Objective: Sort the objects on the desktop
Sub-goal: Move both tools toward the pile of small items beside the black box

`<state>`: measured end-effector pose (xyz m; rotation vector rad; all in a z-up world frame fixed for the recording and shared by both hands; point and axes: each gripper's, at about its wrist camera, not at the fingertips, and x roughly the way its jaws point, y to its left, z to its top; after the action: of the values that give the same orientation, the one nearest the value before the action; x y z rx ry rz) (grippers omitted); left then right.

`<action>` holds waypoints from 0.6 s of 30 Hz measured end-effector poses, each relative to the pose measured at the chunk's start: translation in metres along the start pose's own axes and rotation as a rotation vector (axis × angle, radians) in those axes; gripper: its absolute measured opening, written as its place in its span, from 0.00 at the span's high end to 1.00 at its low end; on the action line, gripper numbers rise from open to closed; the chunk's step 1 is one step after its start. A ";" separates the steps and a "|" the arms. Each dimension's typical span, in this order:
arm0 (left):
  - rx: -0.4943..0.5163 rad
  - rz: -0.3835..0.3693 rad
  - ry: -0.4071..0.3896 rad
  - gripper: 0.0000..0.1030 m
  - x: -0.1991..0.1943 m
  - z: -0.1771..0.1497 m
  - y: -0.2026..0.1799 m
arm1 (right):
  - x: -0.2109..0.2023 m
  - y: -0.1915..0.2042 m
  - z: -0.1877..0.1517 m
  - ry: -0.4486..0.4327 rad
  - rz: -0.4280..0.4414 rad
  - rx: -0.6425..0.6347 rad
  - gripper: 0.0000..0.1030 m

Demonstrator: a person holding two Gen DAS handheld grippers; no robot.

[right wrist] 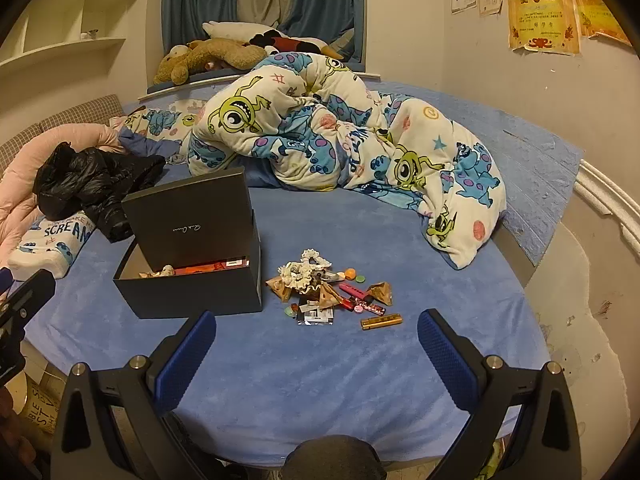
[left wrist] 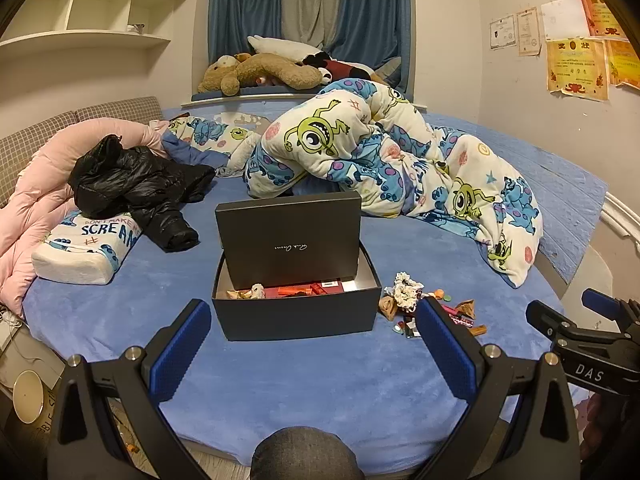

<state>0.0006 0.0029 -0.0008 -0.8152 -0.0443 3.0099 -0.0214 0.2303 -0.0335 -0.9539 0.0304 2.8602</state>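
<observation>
Both grippers hovered above the near edge of the blue bedsheet (right wrist: 320, 360), empty. Left gripper (left wrist: 314, 326) stood with jaws wide, aimed at the black box (left wrist: 296, 312), whose lid (left wrist: 289, 232) was propped upright inside it; a few items lay within. Right gripper (right wrist: 316, 336) was equally wide, nothing between the pads. The pile of small objects (right wrist: 332, 294) lay just right of the box, a gold bar (right wrist: 381, 322) nearest. Cartoon-print duvet (right wrist: 340, 136) sat crumpled farther back.

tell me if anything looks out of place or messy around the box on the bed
Yes. A heap of small items lies loose on the blue bedsheet beside the open black box, not in it: white scrunchies, wrappers, a gold bar. The box lid stands tilted up inside the box.
</observation>
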 end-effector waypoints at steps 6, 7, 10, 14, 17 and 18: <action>-0.001 -0.008 0.001 0.00 -0.001 -0.002 0.001 | -0.002 0.002 -0.001 0.004 0.023 0.004 0.00; 0.000 -0.006 0.000 0.00 -0.001 -0.002 0.002 | -0.003 0.002 -0.001 0.003 0.028 0.009 0.00; 0.001 -0.007 -0.001 0.00 -0.001 -0.001 0.002 | -0.003 0.001 0.000 -0.001 0.032 0.020 0.00; 0.012 -0.005 -0.001 0.00 0.001 -0.001 0.004 | 0.000 -0.002 0.000 0.021 0.062 0.048 0.00; 0.004 -0.006 0.004 0.00 0.003 0.000 0.005 | 0.001 -0.001 -0.001 0.028 0.046 0.038 0.00; 0.004 -0.007 0.004 0.00 0.003 0.000 0.005 | 0.001 -0.001 -0.002 0.027 0.045 0.033 0.00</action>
<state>-0.0019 -0.0020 -0.0021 -0.8185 -0.0406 3.0009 -0.0209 0.2312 -0.0353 -0.9983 0.1028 2.8778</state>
